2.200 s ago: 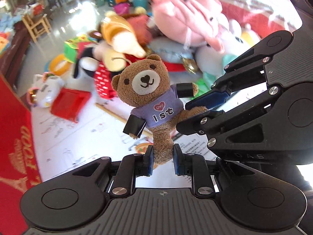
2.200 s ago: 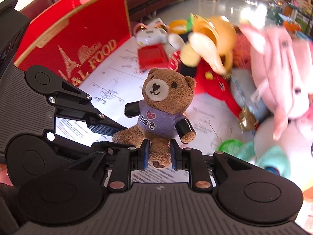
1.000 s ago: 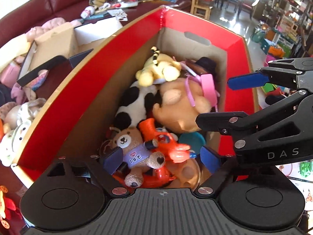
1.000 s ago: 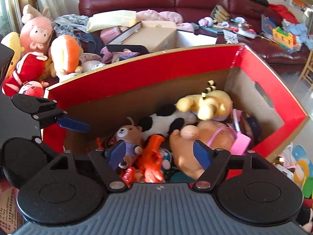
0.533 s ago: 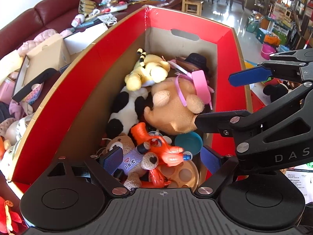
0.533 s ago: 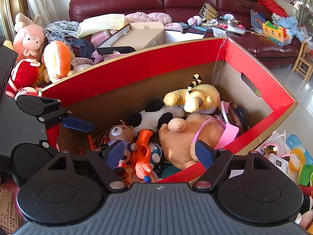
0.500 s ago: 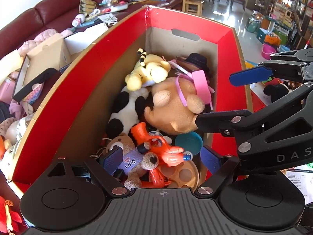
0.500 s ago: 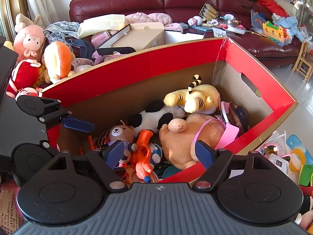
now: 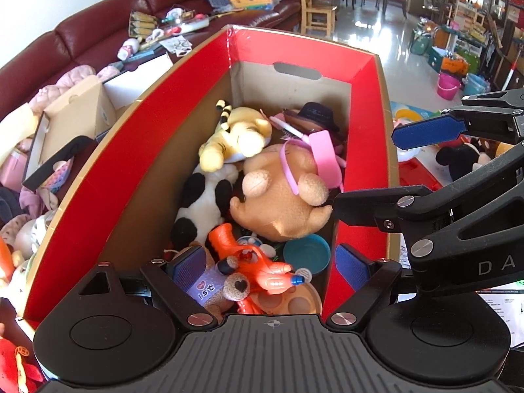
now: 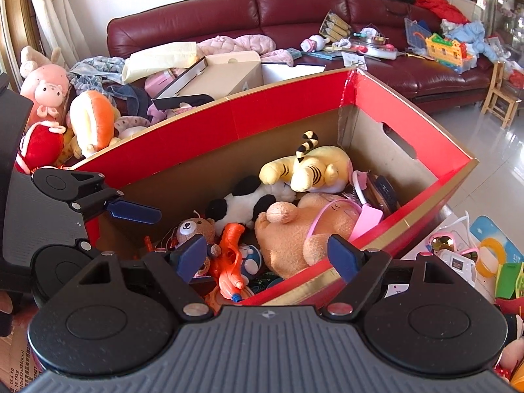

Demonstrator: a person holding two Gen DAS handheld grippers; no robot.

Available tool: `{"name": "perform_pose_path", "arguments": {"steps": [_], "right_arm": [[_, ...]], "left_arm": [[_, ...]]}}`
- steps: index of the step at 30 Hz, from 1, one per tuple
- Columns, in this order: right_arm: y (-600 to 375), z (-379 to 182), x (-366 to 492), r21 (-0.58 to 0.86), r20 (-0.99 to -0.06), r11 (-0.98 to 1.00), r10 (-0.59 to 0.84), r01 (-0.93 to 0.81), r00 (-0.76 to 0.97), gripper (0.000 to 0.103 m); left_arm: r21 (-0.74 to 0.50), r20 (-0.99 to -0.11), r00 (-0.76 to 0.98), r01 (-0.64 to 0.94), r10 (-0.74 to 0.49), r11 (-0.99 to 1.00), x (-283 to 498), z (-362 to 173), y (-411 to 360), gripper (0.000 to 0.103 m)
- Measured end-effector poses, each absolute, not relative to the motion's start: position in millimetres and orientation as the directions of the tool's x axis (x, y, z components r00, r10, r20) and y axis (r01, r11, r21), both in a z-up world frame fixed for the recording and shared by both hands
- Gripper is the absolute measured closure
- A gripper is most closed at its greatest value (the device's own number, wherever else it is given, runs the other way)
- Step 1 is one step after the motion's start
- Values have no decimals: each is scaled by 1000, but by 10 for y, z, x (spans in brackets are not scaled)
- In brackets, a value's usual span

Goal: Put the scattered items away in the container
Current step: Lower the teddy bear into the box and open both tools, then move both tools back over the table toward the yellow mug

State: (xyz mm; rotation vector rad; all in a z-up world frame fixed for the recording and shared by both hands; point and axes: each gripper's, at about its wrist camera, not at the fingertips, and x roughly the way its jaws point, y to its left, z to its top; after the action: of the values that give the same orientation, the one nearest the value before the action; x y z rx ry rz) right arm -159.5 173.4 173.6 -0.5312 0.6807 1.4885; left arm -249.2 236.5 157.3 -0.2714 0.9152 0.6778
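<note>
Your bear (image 9: 216, 286) is lying in the near corner of the box (image 9: 140, 150), wedged against the orange toy gun (image 9: 258, 270). Both your left gripper (image 9: 271, 267) and right gripper (image 10: 271, 257) are spread wide with nothing in them. Plush like that's light and squishy, so I'd pinch a leg or the torso, not the loose shirt.

The glossy pale tiled floor (image 10: 511, 150) stretched to the far right, carrying a small wooden chair (image 10: 499, 95). Nearer, beside the red cardboard box (image 10: 294, 114), a white paper-covered surface (image 10: 458, 226) held a yellow plastic ring (image 10: 491, 255) and a white toy camera (image 10: 457, 263). A dark red leather sofa (image 10: 229, 26) stood beyond, strewn with clutter.
</note>
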Motion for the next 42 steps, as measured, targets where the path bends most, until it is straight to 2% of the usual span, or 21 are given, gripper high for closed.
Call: {"name": "perform_pose_path", "arguments": {"steps": [10, 16, 20, 30, 35, 39, 42], "right_arm": [[1505, 1847, -1419, 91, -670, 71, 743, -993, -8, 18], [1205, 2031, -1150, 74, -636, 134, 770, -988, 56, 18], [891, 2059, -818, 51, -631, 250, 759, -967, 163, 14], [1, 1766, 21, 29, -673, 610, 598, -792, 436, 14], [-182, 1591, 235, 12, -696, 686, 529, -728, 486, 17], [-222, 1440, 327, -25, -707, 705, 489, -708, 512, 21], [-231, 1339, 382, -34, -717, 722, 464, -692, 520, 32]], "left_arm": [[76, -783, 450, -616, 430, 784, -2282, 1705, 2200, 10], [73, -749, 522, -546, 407, 835, -1969, 1889, 2002, 10], [62, -742, 572, -461, 350, 885, -1631, 1917, 1789, 10], [28, -791, 584, -264, 183, 964, -782, 1563, 1265, 10], [-21, -807, 577, -240, 125, 971, -463, 1396, 1170, 10], [22, -803, 575, -232, 155, 972, -266, 1298, 1078, 10], [46, -802, 571, -235, 177, 971, -196, 1247, 1075, 11]]}}
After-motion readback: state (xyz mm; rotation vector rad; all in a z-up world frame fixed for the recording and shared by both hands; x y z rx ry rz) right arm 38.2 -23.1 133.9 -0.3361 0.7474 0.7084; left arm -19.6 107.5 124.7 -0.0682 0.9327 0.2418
